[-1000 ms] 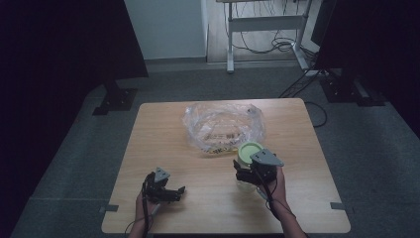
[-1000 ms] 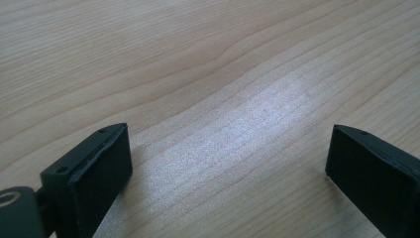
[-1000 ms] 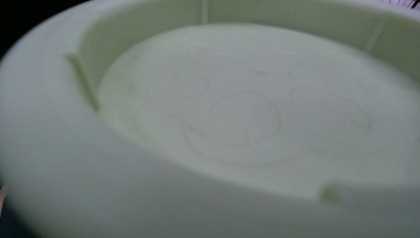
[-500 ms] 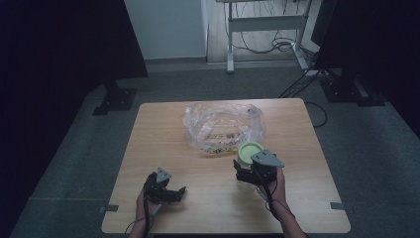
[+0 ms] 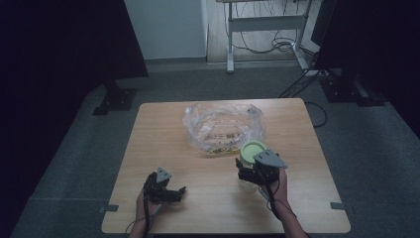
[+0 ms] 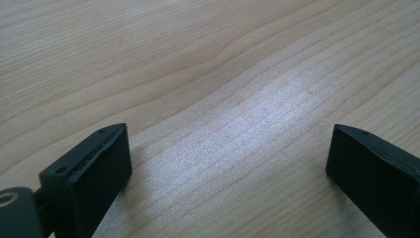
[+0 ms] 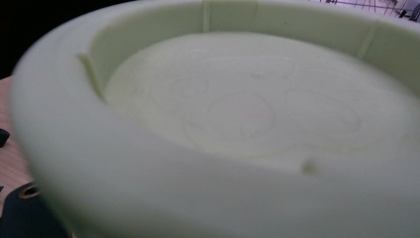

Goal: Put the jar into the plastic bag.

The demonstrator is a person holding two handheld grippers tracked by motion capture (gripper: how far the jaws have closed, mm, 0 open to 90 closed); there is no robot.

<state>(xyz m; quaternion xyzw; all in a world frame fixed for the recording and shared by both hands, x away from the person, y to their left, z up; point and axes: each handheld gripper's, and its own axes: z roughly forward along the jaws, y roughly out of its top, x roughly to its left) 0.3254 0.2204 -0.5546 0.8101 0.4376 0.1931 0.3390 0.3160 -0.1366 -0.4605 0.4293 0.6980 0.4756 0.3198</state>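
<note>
1. Right gripper (image 5: 246,174) sits at the near right of the table (image 5: 148,144), closed around a clear jar (image 5: 247,171) with a pale green lid (image 5: 253,148); its own view looks across that lid from very close, so how far the jaws stand apart cannot be read exactly
2. Left gripper (image 5: 174,192) rests low at the near left, well apart from the jar, its jaws spread wide over bare wood and holding nothing
3. Jar stands upright just beside the near edge of a crumpled clear plastic bag (image 5: 223,126) that lies mid-table with something yellowish inside
4. Likely risk — a smooth, round jar could slip or twist in a two-jaw pinch if the hold is off-centre or the hand tilts while lifting
5. Another risk: moving the jar forward may snag the loose bag and drag it along
6. If the lid is to come off, one-handed turning might just spin the jar — the idle gripper would need to brace it
</note>
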